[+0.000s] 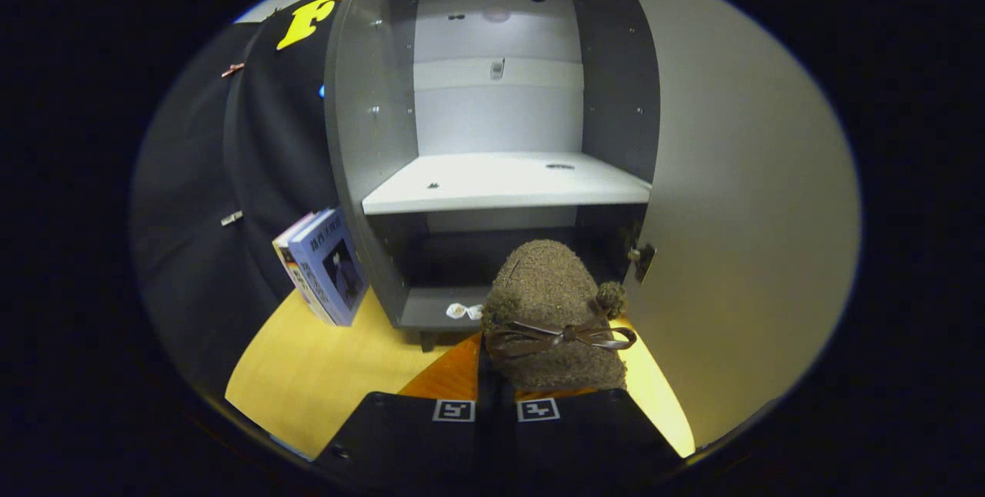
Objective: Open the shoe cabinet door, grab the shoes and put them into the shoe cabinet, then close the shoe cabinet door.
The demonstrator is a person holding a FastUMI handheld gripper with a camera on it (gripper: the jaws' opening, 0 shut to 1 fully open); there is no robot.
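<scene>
L: blue-cover books (327, 266) leaning vs grey cabinet side | ctr: open grey shoe cabinet (369, 135), white shelf (504, 181), small white bit (462, 311) on bottom lip | gripper (496, 397) closed on fuzzy brown shoe w/ dark bow (554, 316), just ahead of bottom compartment | R: pale door (746, 197) swung open | yellow wood table (323, 374)

Tool (496, 405): two broad flat fingers, each bearing square marker.

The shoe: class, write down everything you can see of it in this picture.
The shoe is a fuzzy brown boot-like slipper, seemingly of suede or fleece, with a dark glossy ribbon bow and a pompom. It stands upright just ahead of the hand-held gripper, whose fingers look closed on its near edge, before the open cabinet, near the lower compartment.
</scene>
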